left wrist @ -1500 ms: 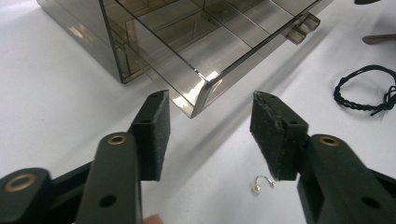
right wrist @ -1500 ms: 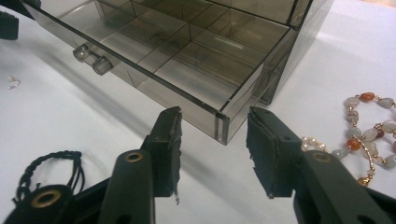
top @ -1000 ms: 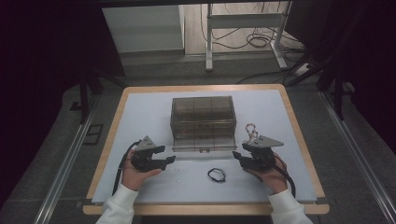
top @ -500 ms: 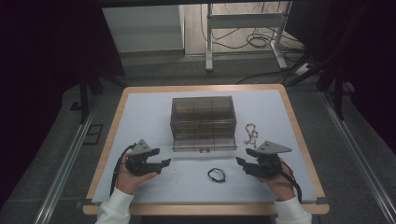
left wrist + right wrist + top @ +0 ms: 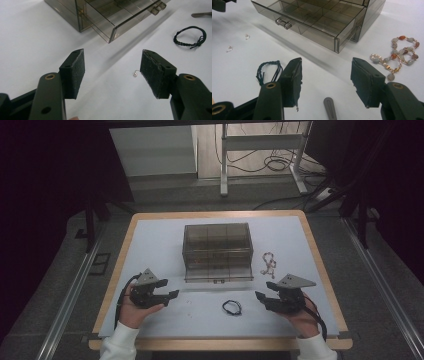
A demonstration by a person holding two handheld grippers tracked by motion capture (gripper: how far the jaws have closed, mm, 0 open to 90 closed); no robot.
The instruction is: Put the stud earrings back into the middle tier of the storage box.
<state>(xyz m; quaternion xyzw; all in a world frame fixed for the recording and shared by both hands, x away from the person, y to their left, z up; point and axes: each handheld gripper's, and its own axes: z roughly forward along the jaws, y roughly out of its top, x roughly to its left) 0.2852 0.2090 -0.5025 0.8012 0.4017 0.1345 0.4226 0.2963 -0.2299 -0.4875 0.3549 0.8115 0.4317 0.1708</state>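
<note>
I hold my left gripper [image 5: 172, 294] low over the white mat [image 5: 160, 240], near its front left corner, its jaws spread with nothing but bare mat between the pads; in the left gripper view a tiny pearl earring [image 5: 135, 74] lies just inside the right-hand pad [image 5: 155, 68], touching neither. My right gripper [image 5: 259, 296] sits toward the front right of the mat, pointing left across the table toward the other one; its jaws have just been opening and now stand wide, empty, with bare mat between them.

The black braided cord bracelet [image 5: 231, 307] lies flat on the mat between my two grippers, nearer the right one, apart from both; it is a loose oval loop, its long axis running roughly left to right across the table in the high view, with its knotted tail ends at the right end.

Behind it stands the smoky clear drawer box [image 5: 216, 251], its long side across the table; its bottom drawer [image 5: 307, 23] is pulled out toward me, the two small knobs [image 5: 283, 23] facing front, compartments showing inside. The beaded bracelet [image 5: 269, 264] of pale and orange stones lies just right of the box, strung out front to back. Two small earrings [image 5: 237, 42] lie on the mat left of the cord loop.
</note>
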